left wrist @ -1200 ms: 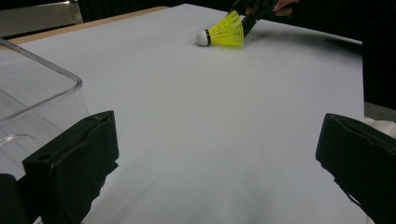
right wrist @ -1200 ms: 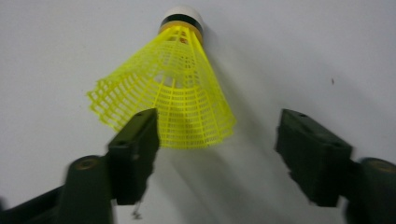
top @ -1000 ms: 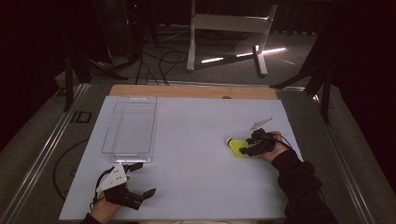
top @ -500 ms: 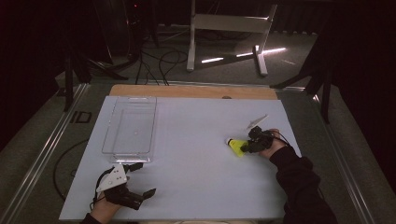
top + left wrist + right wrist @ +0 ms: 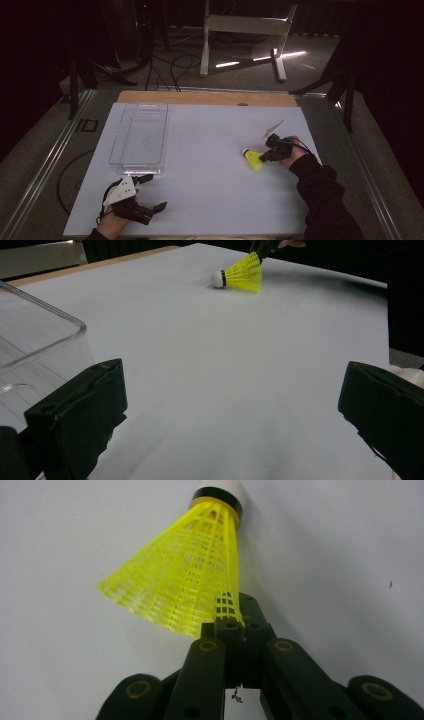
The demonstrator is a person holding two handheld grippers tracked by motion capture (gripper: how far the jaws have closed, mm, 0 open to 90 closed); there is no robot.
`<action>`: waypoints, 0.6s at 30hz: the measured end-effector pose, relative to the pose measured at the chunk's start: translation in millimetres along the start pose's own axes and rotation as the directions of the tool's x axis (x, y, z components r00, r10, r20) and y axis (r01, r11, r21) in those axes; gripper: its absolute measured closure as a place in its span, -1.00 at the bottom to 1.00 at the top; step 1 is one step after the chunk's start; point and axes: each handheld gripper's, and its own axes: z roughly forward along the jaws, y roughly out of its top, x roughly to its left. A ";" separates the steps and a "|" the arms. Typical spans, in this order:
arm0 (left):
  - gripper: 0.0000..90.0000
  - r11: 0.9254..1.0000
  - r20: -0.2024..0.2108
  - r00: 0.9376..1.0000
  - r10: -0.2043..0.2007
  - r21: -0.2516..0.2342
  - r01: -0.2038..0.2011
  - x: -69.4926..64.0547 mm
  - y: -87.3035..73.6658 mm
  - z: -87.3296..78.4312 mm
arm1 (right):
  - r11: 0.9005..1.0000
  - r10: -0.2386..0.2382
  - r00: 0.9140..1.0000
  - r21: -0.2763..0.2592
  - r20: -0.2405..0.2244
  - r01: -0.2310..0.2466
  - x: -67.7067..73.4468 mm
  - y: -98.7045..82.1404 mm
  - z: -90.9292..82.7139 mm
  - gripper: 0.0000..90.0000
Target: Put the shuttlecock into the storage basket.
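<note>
Yellow mesh edge of the shuttlecock (image 5: 185,575) sits pinched in my right gripper (image 5: 235,630), cork toward the bin (image 5: 140,135), probably for lifting. My left gripper (image 5: 230,410) rests spread, beside that bin.

You are wearing a black sleeve (image 5: 325,200) on your right arm. Your left gripper (image 5: 150,192) is carrying a grey three-cornered plate (image 5: 119,190) at its 9 o'clock side. Your right gripper (image 5: 235,625) is showing black links with brass-ringed pivots (image 5: 138,688).
</note>
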 end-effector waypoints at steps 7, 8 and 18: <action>-0.99 1.000 -0.001 1.000 -0.001 0.001 0.001 -0.1 0.0 0.1 | 1.000 -0.010 1.000 0.007 -0.023 0.011 2.2 3.2 -8.5 1.00; -0.99 1.000 -0.002 1.000 -0.001 -0.001 0.001 0.1 0.2 0.0 | 1.000 -0.019 0.999 -0.002 -0.032 0.019 2.7 3.7 -12.1 1.00; -0.99 1.000 -0.004 1.000 0.004 0.005 -0.004 -1.2 3.3 -0.6 | 0.994 -0.104 0.993 0.012 -0.059 0.105 12.4 4.2 -23.6 1.00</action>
